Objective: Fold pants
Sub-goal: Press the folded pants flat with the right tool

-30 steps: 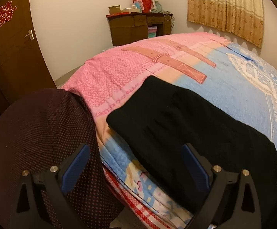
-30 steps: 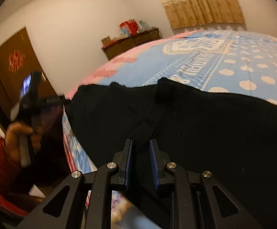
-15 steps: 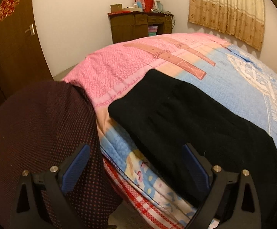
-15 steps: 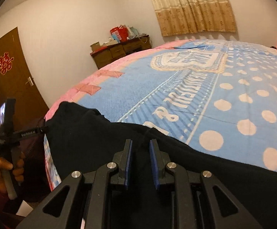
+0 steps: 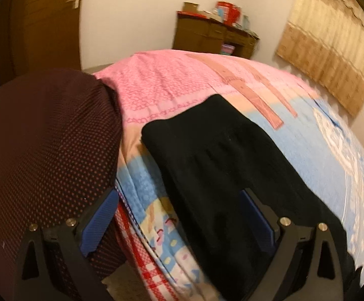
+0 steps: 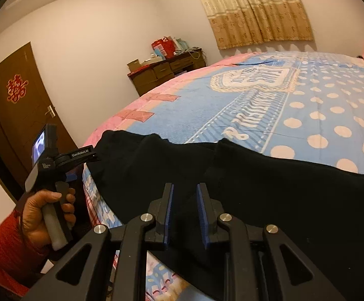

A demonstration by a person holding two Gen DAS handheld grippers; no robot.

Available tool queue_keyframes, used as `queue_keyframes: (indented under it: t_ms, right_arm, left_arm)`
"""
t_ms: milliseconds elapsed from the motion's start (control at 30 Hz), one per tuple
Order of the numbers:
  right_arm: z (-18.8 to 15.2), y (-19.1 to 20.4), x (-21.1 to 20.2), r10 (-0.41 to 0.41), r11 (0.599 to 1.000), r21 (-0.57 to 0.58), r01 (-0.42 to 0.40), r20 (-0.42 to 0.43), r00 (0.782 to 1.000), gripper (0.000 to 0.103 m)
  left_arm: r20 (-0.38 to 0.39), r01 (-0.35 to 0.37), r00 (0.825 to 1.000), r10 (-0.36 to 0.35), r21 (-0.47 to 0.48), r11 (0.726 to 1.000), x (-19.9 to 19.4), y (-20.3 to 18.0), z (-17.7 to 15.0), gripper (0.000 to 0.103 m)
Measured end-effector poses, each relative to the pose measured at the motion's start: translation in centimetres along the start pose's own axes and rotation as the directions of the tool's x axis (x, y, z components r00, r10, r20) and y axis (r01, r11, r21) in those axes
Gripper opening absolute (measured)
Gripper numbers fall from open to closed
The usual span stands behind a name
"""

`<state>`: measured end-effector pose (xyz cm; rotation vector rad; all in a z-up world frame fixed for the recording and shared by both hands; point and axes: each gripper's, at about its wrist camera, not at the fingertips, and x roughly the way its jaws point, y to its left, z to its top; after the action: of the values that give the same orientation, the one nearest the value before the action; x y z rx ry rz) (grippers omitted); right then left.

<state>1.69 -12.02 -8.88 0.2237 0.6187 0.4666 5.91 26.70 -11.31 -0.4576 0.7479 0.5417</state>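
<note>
Black pants (image 5: 222,155) lie flat along the near edge of the bed, on a pink and blue bedspread (image 5: 172,85). They also fill the lower part of the right wrist view (image 6: 257,180). My left gripper (image 5: 179,208) is wide open and empty, just off the bed's edge by one end of the pants. It shows from outside in the right wrist view (image 6: 81,154), held by a hand. My right gripper (image 6: 185,195) hovers over the pants with its jaws a narrow gap apart, holding nothing.
A dark red dotted chair back (image 5: 44,138) stands close to the bed on the left. A wooden desk (image 6: 167,72) with boxes stands at the far wall. A brown door (image 6: 18,115) is at the left, curtains (image 6: 254,12) at the back right.
My right gripper has let go of the pants, opened slightly and drawn back; the lifted cloth now lies flat on the bed. My left gripper shifted and tilted a little.
</note>
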Motion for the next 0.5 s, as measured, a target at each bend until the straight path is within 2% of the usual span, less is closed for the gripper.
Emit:
queue_keyframes:
  t_ms: [67,133,200,267,333,433,500]
  right_arm:
    - [0.1,-0.4,-0.3,-0.006,1.0,0.021,0.006,0.001,1.0,0.02]
    - [0.0,-0.8,-0.6,-0.018,0.999,0.029,0.018,-0.001,1.0,0.02]
    - [-0.1,-1.2,-0.8,-0.027,0.999,0.039,0.027,-0.003,1.0,0.02]
    - [-0.2,-1.6,-1.1,-0.03,0.998,0.055,0.03,-0.003,1.0,0.02]
    - [-0.2,-1.9,-1.3,-0.033,0.997,0.067,0.034,-0.004,0.999,0.02]
    - [-0.2,-2.2,-1.4,-0.035,0.996,0.078,0.035,-0.004,0.999,0.02]
    - [-0.2,-2.3,-1.5,-0.034,0.996,0.077,0.035,-0.006,0.999,0.02]
  left_arm:
    - [-0.017,-0.026,1.0,0.026,-0.024,0.999,-0.6,-0.2,0.0,0.096]
    - [0.078,-0.041,0.996,0.046,-0.067,0.997,-2.9,-0.1,-0.3,0.096]
    - [0.119,-0.048,0.991,0.058,-0.085,0.995,-3.8,0.1,-0.2,0.096]
    - [0.091,-0.039,0.995,0.05,-0.113,0.993,-3.4,0.6,0.2,0.096]
    - [0.031,-0.037,0.999,0.042,-0.154,0.987,-2.2,1.2,0.4,0.096]
    - [0.059,-0.06,0.996,0.071,-0.165,0.984,-2.0,1.4,0.4,0.096]
    - [0.048,-0.056,0.997,0.066,-0.186,0.981,-1.6,1.5,0.6,0.096]
